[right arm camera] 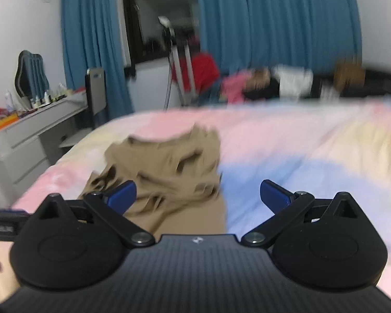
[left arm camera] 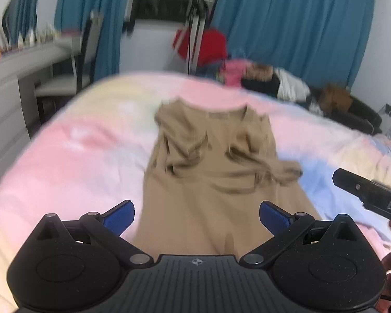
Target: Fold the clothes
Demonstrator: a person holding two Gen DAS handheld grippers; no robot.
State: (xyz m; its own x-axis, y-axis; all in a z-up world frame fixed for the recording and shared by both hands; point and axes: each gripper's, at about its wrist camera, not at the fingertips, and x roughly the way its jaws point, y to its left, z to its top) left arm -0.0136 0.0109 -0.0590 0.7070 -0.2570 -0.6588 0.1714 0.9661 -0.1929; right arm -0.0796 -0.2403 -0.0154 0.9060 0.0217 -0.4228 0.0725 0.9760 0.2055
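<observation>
A tan garment (left arm camera: pixel 211 161) lies on the bed, smooth at its near end and bunched in folds at its far end. My left gripper (left arm camera: pixel 196 217) is open above the near end, blue pads wide apart, nothing between them. In the right wrist view the same tan garment (right arm camera: pixel 166 174) lies to the left of centre. My right gripper (right arm camera: pixel 198 195) is open too, over the garment's right edge and the blue patch of sheet. The right gripper's black body (left arm camera: pixel 370 195) shows at the right edge of the left wrist view. Both views are motion-blurred.
The bed sheet (left arm camera: pixel 73 156) is pastel pink, yellow and blue. A heap of clothes (left arm camera: pixel 273 80) lies at the bed's far side before blue curtains (left arm camera: pixel 286 26). A grey desk (right arm camera: pixel 31 135) and chair (right arm camera: pixel 95 91) stand at the left. A tripod (right arm camera: pixel 178 60) stands beyond the bed.
</observation>
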